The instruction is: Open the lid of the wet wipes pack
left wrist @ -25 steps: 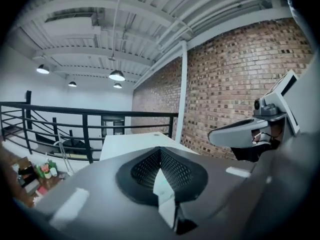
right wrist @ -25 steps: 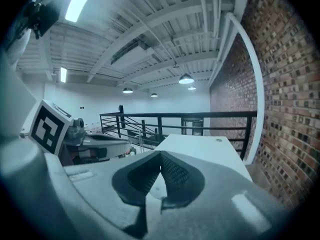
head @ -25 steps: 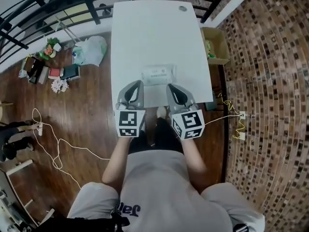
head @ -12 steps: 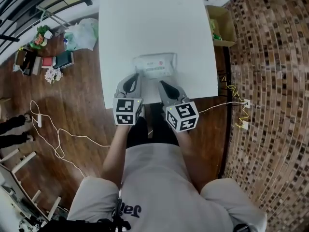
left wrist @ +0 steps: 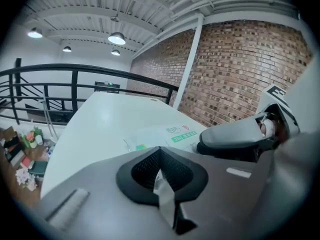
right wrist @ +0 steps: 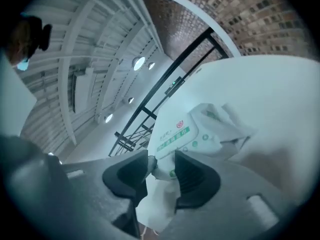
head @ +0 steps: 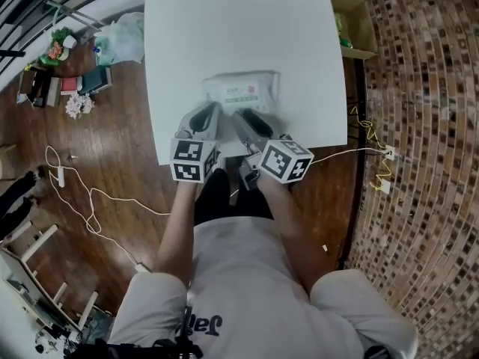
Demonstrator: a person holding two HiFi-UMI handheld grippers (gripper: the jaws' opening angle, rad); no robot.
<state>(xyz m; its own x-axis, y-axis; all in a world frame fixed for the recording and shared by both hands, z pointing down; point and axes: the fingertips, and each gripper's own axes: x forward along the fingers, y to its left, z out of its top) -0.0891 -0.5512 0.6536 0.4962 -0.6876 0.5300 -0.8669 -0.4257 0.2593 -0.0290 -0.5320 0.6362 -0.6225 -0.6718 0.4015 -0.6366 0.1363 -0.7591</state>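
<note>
The wet wipes pack (head: 243, 88), white with green and red print, lies flat on the white table (head: 224, 28) near its front edge. My left gripper (head: 212, 109) is just short of the pack's near left corner, jaws together with nothing in them. In the left gripper view its jaws (left wrist: 160, 160) meet in front of the pack (left wrist: 167, 134). My right gripper (head: 241, 116), rolled onto its side, is at the pack's near edge. Its jaws (right wrist: 161, 166) are opening; the pack's (right wrist: 190, 134) near end shows in the gap, and the pads do not press on it.
A cardboard box (head: 355, 25) stands on the floor by the table's right side. A plastic bag (head: 120, 40), books (head: 82, 81) and a loose cable (head: 82, 200) lie on the wooden floor to the left. A black railing (left wrist: 75, 79) runs beyond the table.
Both grippers have come down and forward to the pack's near edge. The right gripper has rolled onto its side. The left gripper stays shut.
</note>
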